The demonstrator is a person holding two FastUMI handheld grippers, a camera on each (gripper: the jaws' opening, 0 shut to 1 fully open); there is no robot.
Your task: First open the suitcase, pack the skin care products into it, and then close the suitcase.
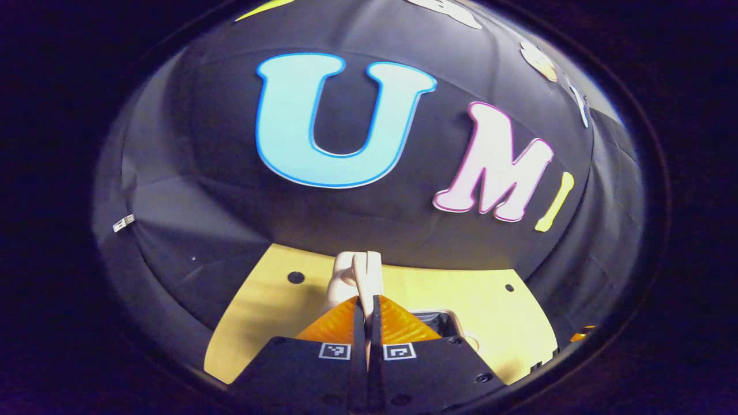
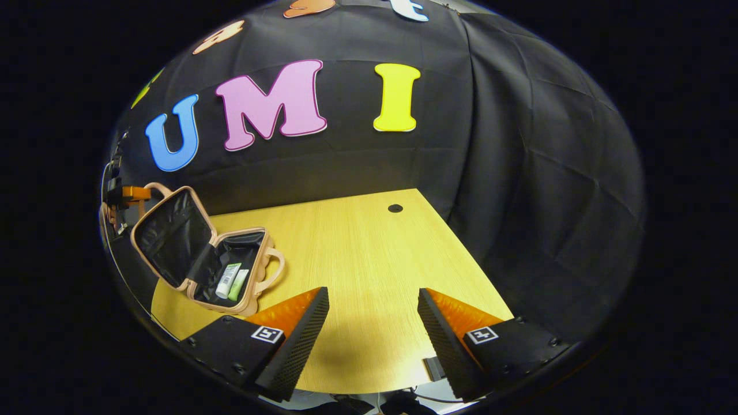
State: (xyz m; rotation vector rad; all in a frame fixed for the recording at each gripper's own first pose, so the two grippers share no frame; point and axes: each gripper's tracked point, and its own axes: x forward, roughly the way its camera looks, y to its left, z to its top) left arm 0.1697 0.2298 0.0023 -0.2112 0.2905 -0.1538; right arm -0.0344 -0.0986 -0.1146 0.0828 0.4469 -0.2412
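Matt wood-grain table (image 2: 369, 253); smooth, slightly glossy suitcase (image 2: 173, 242) shell with cloth lining.

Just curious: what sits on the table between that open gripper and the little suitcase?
Nothing: in the right gripper view, bare wooden table lies between the right gripper and the open suitcase.

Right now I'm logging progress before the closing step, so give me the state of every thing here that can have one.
suitcase: open, lid raised, on the table.
two skin care tubes: lying side by side inside the suitcase's lower half.
left gripper: shut on the suitcase's lid edge.
right gripper: open, holding nothing, above the table.
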